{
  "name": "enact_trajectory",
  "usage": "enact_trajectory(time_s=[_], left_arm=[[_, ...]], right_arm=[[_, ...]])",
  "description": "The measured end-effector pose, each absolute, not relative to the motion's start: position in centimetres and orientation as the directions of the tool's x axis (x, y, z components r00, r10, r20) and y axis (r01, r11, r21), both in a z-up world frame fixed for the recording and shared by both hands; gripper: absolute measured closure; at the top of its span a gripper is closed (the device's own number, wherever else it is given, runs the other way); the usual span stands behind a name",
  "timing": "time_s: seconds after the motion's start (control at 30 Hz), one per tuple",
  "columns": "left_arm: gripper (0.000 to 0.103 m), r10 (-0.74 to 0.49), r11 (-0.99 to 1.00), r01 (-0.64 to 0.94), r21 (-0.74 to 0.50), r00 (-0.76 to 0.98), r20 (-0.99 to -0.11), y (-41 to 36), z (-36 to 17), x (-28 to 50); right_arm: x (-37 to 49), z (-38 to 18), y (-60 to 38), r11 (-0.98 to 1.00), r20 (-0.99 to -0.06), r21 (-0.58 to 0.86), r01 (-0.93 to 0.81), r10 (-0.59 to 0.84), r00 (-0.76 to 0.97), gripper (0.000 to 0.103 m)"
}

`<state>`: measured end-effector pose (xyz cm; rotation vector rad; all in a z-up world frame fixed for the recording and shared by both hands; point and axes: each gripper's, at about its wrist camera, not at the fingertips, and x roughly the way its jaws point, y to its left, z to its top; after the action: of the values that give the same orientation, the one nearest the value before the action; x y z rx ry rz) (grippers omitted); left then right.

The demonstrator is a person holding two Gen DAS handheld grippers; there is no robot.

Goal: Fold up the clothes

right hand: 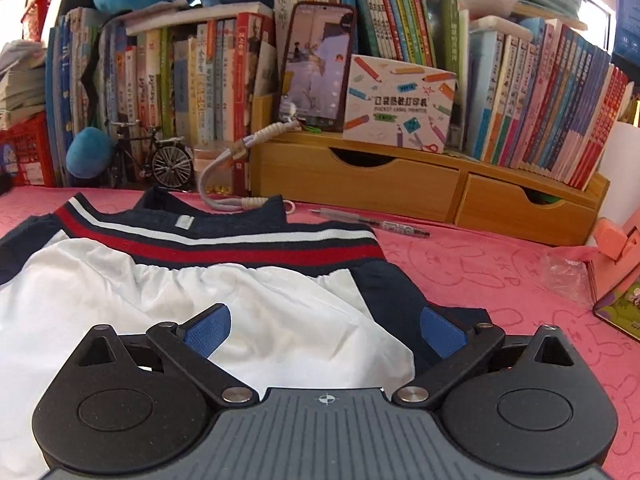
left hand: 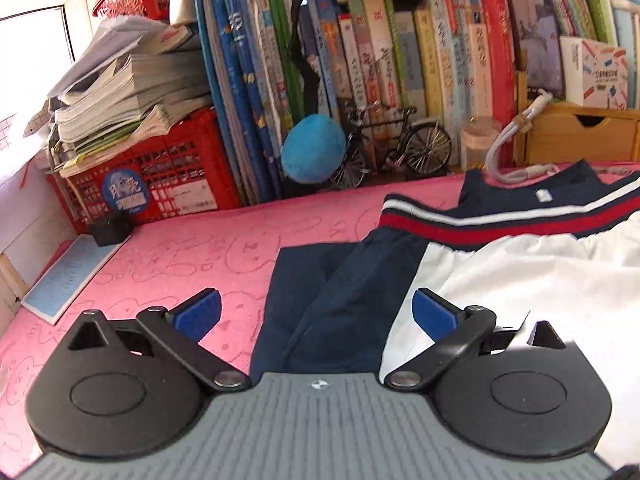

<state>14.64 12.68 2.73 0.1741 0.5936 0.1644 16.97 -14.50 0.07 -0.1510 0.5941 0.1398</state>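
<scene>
Left gripper (left hand: 316,314) spread wide, empty, above the navy sleeve (left hand: 320,300) of the shirt (left hand: 520,280). Right gripper (right hand: 326,334) likewise released, straddling the white-and-navy seam on the pink cloth (right hand: 500,280).

Garment (right hand: 168,304) on table (right hand: 500,280); books (right hand: 552,112) behind; pen (right hand: 376,222) right.

Navy, white and red on pink.
The garment (right hand: 208,280) is white with navy sides and red-white stripes; the worktop (left hand: 180,264) cover is pink with doodle outlines.
</scene>
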Motion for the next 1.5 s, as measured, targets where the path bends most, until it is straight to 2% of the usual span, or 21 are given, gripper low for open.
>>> enact_trajectory(time_s=[0.03, 0.1, 0.17, 0.23, 0.37, 0.5, 0.63, 0.8, 0.9, 0.93, 1.03, 1.07, 1.17, 1.27, 1.37, 1.5], left_arm=[[0.000, 0.194, 0.967, -0.071, 0.245, 0.829, -0.525, 11.4, 2.8, 15.1], [0.000, 0.230, 0.936, -0.036, 0.350, 0.814, -0.534, 8.9, 1.8, 17.4], [0.000, 0.280, 0.913, -0.031, 0.407, 0.773, -0.569, 8.0, 0.3, 19.9], [0.000, 0.293, 0.926, -0.053, 0.374, 0.725, -0.623, 9.1, -0.9, 21.9], [0.000, 0.175, 0.985, -0.122, 0.126, 0.730, -0.661, 13.5, -1.4, 22.2], [0.000, 0.159, 0.987, -0.123, 0.101, 0.738, -0.655, 13.8, -1.6, 21.9], [0.000, 0.178, 0.984, -0.129, 0.123, 0.743, -0.645, 13.3, -1.7, 21.8], [0.000, 0.173, 0.984, -0.105, 0.144, 0.750, -0.638, 13.4, -1.4, 21.1], [0.000, 0.197, 0.979, -0.127, 0.158, 0.776, -0.599, 13.9, -0.2, 18.2], [0.000, 0.172, 0.984, -0.111, 0.140, 0.795, -0.581, 13.9, 0.4, 16.7], [0.000, 0.093, 0.994, -0.050, 0.095, 0.839, -0.536, 13.4, 2.0, 11.9], [0.000, 0.071, 0.995, -0.024, 0.095, 0.846, -0.528, 12.8, 2.3, 10.5], [0.000, 0.018, 0.991, 0.051, 0.121, 0.858, -0.513, 9.9, 2.5, 6.4], [0.000, -0.029, 0.978, 0.133, 0.160, 0.849, -0.527, 6.4, 1.8, 4.2], [0.000, -0.014, 0.963, 0.157, 0.218, 0.838, -0.545, 3.3, 0.8, 3.7], [0.000, 0.008, 0.965, 0.138, 0.224, 0.835, -0.550, 1.5, 0.1, 4.1]], right_arm=[[17.5, 0.2, -13.4, 0.976, -0.574, -0.112, -0.186, 0.090, 0.814, 0.005], [18.6, 0.3, -11.2, 0.970, -0.590, -0.130, -0.208, 0.093, 0.802, 0.029], [20.3, 0.2, -10.6, 0.975, -0.612, -0.111, -0.195, 0.087, 0.786, 0.032], [22.2, -0.1, -11.4, 0.984, -0.635, -0.069, -0.167, 0.086, 0.768, 0.032], [26.1, -1.5, -14.2, 0.991, -0.687, 0.088, -0.104, 0.135, 0.714, 0.015], [26.9, -2.8, -13.7, 0.995, -0.661, 0.041, -0.093, 0.097, 0.744, 0.000], [27.1, -3.7, -13.6, 0.996, -0.636, 0.030, -0.090, 0.088, 0.767, 0.000], [23.6, -1.9, -15.3, 0.992, -0.611, 0.066, -0.108, 0.125, 0.781, 0.000], [17.9, 0.0, -17.6, 0.988, -0.507, 0.065, -0.139, 0.153, 0.848, 0.000], [15.8, 0.6, -18.3, 0.988, -0.475, 0.051, -0.146, 0.152, 0.866, 0.000], [10.9, 1.5, -20.0, 0.989, -0.482, 0.009, -0.148, 0.134, 0.866, 0.000], [10.0, 1.4, -20.5, 0.987, -0.510, 0.022, -0.159, 0.148, 0.847, 0.000], [7.6, 0.1, -22.6, 0.981, -0.594, 0.137, -0.135, 0.191, 0.781, 0.000], [5.2, -1.5, -24.3, 0.958, -0.603, 0.267, -0.103, 0.249, 0.758, 0.000], [3.3, -2.2, -24.9, 0.950, -0.587, 0.301, -0.080, 0.251, 0.769, 0.000], [1.3, -2.5, -25.2, 0.948, -0.582, 0.306, -0.085, 0.257, 0.772, 0.000]])
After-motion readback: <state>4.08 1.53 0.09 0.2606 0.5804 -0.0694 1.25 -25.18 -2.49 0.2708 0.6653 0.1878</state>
